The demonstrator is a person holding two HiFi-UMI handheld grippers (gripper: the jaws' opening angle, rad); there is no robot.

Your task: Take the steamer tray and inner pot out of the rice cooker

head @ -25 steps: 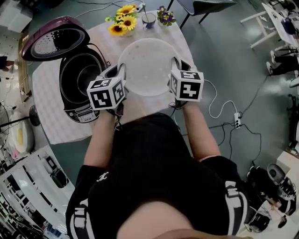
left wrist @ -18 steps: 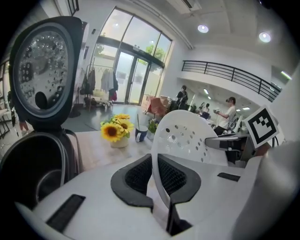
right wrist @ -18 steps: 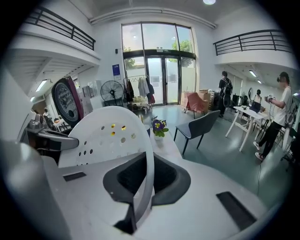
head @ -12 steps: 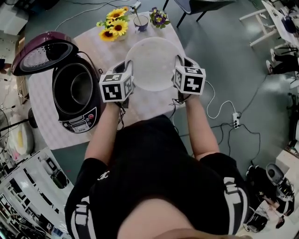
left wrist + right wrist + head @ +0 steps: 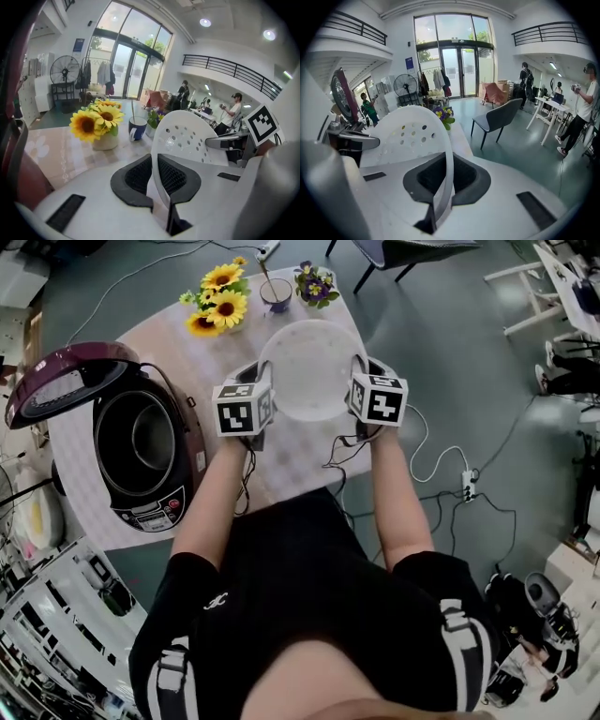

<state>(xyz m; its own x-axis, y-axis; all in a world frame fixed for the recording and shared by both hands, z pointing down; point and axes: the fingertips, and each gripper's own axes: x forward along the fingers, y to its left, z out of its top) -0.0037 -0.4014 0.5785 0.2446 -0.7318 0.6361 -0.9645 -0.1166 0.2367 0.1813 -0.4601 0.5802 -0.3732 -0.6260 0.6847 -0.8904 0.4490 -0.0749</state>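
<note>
The white perforated steamer tray [image 5: 309, 369] hangs level above the right half of the table, held by its rim from both sides. My left gripper [image 5: 266, 395] is shut on its left rim, my right gripper [image 5: 354, 382] on its right rim. In the left gripper view the tray [image 5: 187, 136] stands edge-on between the black pads [image 5: 136, 176]. The right gripper view shows the tray [image 5: 410, 133] pinched the same way. The rice cooker [image 5: 141, 451] stands at the left with its maroon lid [image 5: 61, 381] up. The inner pot [image 5: 141, 437] sits inside it.
Sunflowers in a vase [image 5: 214, 306], a blue cup [image 5: 276, 292] and a small purple flower pot [image 5: 315, 282] stand at the table's far edge [image 5: 187, 362]. Cables and a power strip [image 5: 466, 486] lie on the floor at the right. A chair [image 5: 403, 251] stands beyond the table.
Both grippers have carried the steamer tray downward toward the tabletop and a little farther right of the cooker. Both grips on the rim are unchanged.
</note>
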